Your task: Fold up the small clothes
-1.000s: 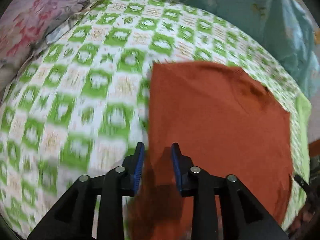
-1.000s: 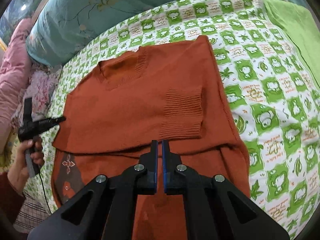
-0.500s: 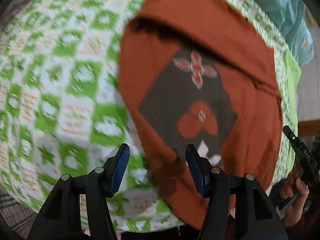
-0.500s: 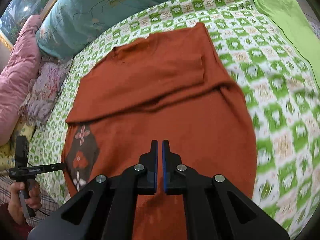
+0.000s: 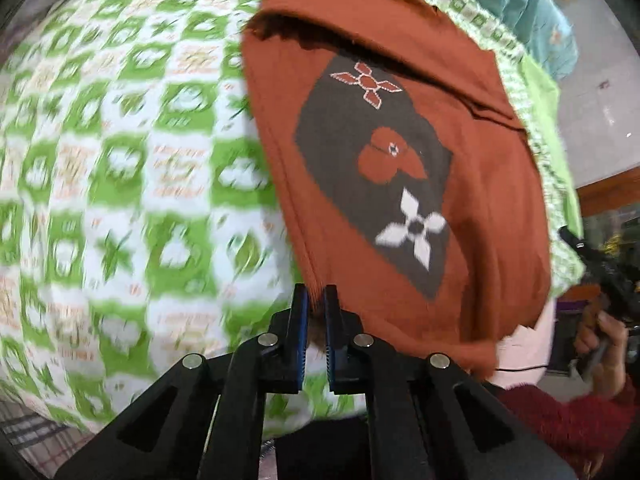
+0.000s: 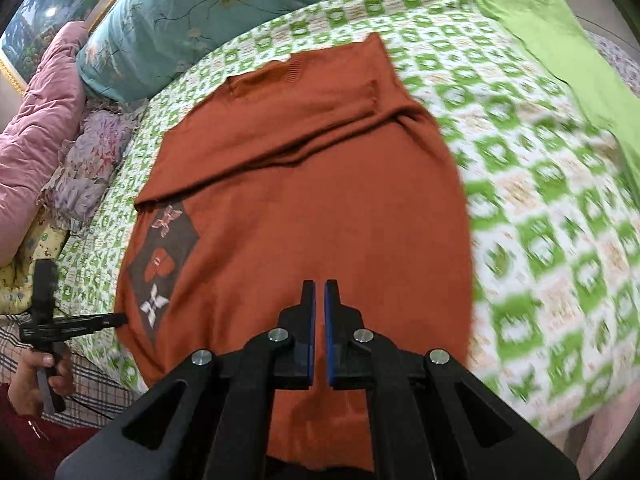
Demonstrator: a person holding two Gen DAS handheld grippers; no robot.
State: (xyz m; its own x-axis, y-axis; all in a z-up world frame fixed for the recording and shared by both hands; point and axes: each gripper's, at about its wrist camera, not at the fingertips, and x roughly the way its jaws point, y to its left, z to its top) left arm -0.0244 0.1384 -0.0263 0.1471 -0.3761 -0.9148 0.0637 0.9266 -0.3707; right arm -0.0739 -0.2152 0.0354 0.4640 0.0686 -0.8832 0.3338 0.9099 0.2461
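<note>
Rust-orange sweater [image 6: 304,208] spread on a bed covered by a green-and-white checked bedspread [image 6: 540,216].

A teal quilt [image 6: 180,12], a pink quilt [image 6: 40,108] and a floral pillow [image 6: 88,160] crowd the head of the bed; a plain green sheet [image 6: 560,52] lies along its far side. The left gripper [image 5: 315,300] is closing its fingers on the sweater's side edge near the hem. The right gripper [image 6: 320,300] has its fingers together over the lower sweater; whether cloth sits between them cannot be told.
</note>
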